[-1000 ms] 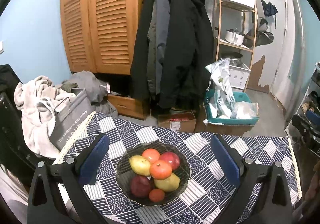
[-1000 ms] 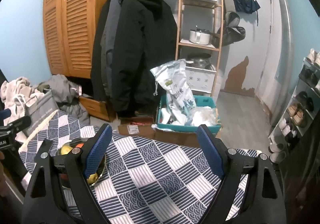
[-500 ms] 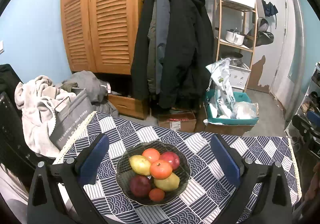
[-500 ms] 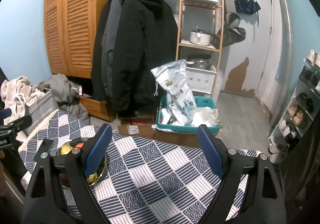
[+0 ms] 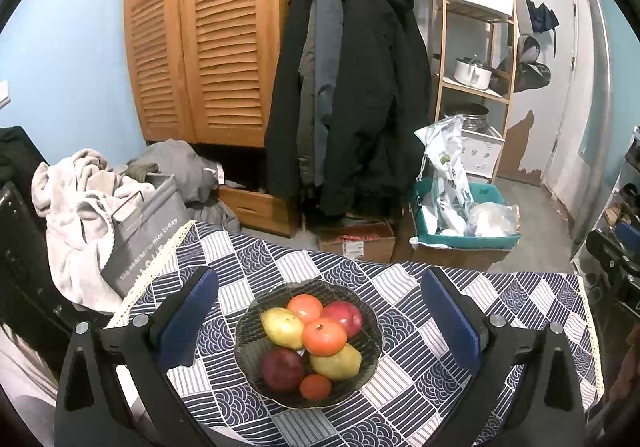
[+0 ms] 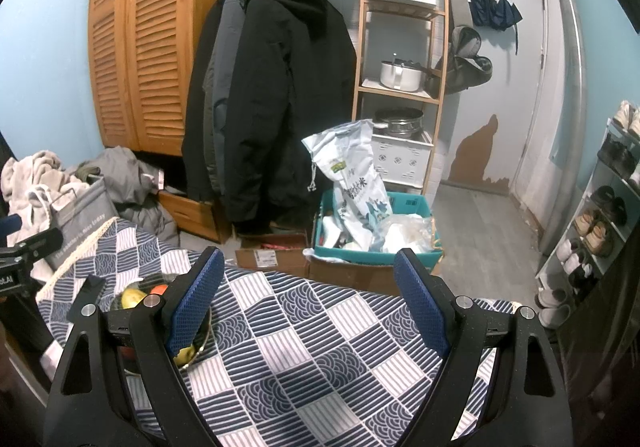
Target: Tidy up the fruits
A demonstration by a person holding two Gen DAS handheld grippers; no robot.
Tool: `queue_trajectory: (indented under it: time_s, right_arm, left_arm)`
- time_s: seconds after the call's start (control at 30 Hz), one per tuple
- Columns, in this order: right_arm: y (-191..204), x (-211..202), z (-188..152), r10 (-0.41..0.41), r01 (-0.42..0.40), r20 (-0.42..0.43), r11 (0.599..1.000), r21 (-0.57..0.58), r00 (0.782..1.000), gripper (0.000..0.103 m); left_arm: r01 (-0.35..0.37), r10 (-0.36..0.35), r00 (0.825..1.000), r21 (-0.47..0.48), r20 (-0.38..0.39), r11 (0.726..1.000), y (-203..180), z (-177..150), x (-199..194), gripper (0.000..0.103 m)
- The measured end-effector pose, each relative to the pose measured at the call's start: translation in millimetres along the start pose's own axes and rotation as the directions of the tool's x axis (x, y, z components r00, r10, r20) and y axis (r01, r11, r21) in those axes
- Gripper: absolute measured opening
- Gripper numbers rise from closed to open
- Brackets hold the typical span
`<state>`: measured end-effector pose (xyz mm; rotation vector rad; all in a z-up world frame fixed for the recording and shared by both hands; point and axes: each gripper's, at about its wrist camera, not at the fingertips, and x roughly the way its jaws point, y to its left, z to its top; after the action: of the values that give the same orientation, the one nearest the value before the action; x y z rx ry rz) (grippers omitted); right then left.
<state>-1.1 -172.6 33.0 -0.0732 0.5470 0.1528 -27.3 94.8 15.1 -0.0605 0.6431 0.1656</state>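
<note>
The left gripper (image 5: 318, 317) has its jaws spread wide apart, and they hold nothing. Between the two blue pads (image 5: 188, 317) sits a dark glass bowl (image 5: 362, 309) on a table with a blue and white patterned cloth (image 5: 412, 367). The bowl is about in the middle of the gap and touches neither pad. In it lie a big orange (image 5: 324, 336) on top, a second orange (image 5: 305, 307) behind it, and a small orange (image 5: 315, 386) at the near rim. A red apple (image 5: 344, 318) sits toward the right pad, and a dark red apple (image 5: 282, 367) sits nearer, toward the left pad. One yellow pear (image 5: 282, 327) lies on the left pad's side and another yellow pear (image 5: 336, 361) lies under the big orange.

The right gripper (image 6: 308, 299) is also wide open and empty. Only bare cloth (image 6: 304, 343) lies between its pads. The bowl (image 6: 202, 335) is out past its left finger (image 6: 194, 299), which hides most of it, so only a bit of yellow fruit (image 6: 132, 297) and a spot of orange peek out; it may be one of the pears.

Beyond the table hang dark coats (image 5: 352, 87) beside a wooden wardrobe (image 5: 200, 39).
</note>
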Motion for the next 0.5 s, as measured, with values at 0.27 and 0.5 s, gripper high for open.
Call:
queue_trajectory:
  time_s: [0.27, 0.5]
  right_arm:
    - [-0.3, -0.7, -1.0, -0.001, 0.001, 0.000, 1.000, -0.004, 1.000, 0.085]
    - [0.4, -0.9, -1.5, -0.002, 0.002, 0.000, 1.000, -0.003, 1.000, 0.085]
  left_arm:
    - [-0.021, 0.021, 1.000, -0.004, -0.020, 1.000, -1.1, -0.2, 4.4, 0.102]
    - [-0.028, 0.027, 0.999, -0.001, -0.024, 1.000, -2.4, -0.1, 5.4, 0.102]
